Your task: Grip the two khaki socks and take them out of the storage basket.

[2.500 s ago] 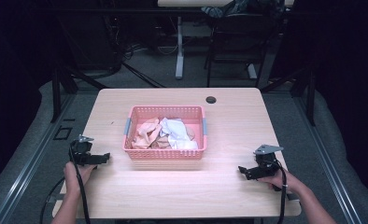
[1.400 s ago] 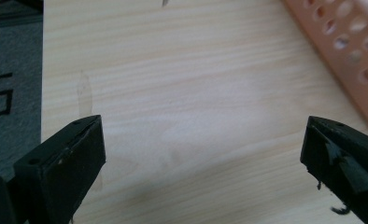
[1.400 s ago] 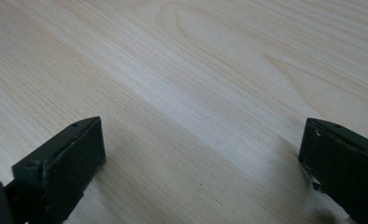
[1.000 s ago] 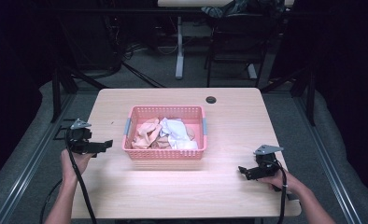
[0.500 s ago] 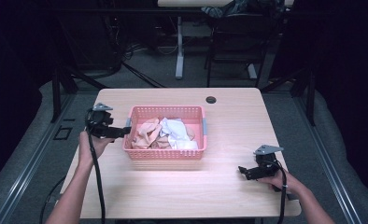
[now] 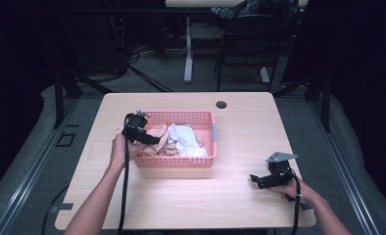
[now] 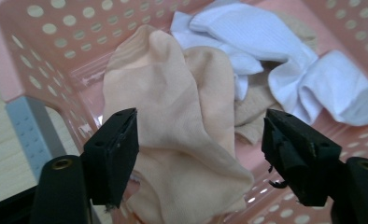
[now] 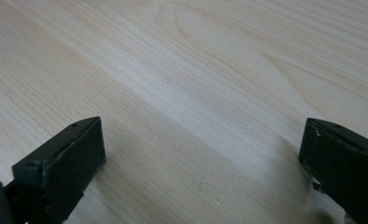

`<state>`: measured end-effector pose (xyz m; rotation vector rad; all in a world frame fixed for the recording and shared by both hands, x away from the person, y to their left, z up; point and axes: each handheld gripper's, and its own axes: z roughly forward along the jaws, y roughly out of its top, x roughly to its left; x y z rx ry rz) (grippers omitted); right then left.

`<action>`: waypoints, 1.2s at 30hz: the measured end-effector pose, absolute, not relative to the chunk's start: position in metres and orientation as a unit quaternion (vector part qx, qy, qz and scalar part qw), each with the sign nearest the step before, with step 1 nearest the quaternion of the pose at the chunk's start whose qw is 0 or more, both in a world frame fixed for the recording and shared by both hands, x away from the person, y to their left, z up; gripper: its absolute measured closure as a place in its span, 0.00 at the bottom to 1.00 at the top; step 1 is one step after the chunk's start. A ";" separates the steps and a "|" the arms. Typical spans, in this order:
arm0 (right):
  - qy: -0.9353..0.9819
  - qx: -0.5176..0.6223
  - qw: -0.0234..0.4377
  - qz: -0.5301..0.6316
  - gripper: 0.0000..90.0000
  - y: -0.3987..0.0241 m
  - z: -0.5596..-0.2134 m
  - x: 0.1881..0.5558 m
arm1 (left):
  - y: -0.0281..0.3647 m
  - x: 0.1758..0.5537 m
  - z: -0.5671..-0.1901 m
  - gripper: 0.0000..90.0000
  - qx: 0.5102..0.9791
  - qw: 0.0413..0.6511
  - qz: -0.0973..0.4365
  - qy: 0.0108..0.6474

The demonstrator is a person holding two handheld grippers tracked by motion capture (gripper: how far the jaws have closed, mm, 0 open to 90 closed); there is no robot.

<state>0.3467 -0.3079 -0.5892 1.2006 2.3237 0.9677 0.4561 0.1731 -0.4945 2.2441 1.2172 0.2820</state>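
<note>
Basket (image 7: 42, 28): beige sock (image 7: 173, 135) btwn left tongs (image 7: 198, 140), untouched.

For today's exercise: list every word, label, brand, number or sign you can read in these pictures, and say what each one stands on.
None: no readable text in any view.
Pink basket: plain perforated walls, no label.
Socks: peach and white, no print or brand.
Left gripper and right gripper: plain black jaws, no markings.
Table: bare wood grain, no sign.
Background gear beyond the table: too dark and small to read.
</note>
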 end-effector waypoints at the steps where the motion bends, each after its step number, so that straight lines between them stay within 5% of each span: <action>1: 0.820 0.424 0.175 0.342 0.00 -0.308 -0.589 0.347 | 0.171 0.458 -0.497 0.33 0.839 0.270 0.110 0.460; 7: 0.821 0.422 0.173 0.342 0.00 -0.308 -0.589 0.347 | 0.166 0.470 -0.512 0.56 0.847 0.208 0.107 0.477; 15: 0.821 0.423 0.174 0.342 0.00 -0.308 -0.589 0.347 | 0.172 0.472 -0.509 0.93 0.848 0.210 0.118 0.472; 36: 0.822 0.421 0.173 0.342 0.00 -0.308 -0.589 0.347 | 0.170 0.463 -0.452 0.95 0.846 0.251 0.164 0.440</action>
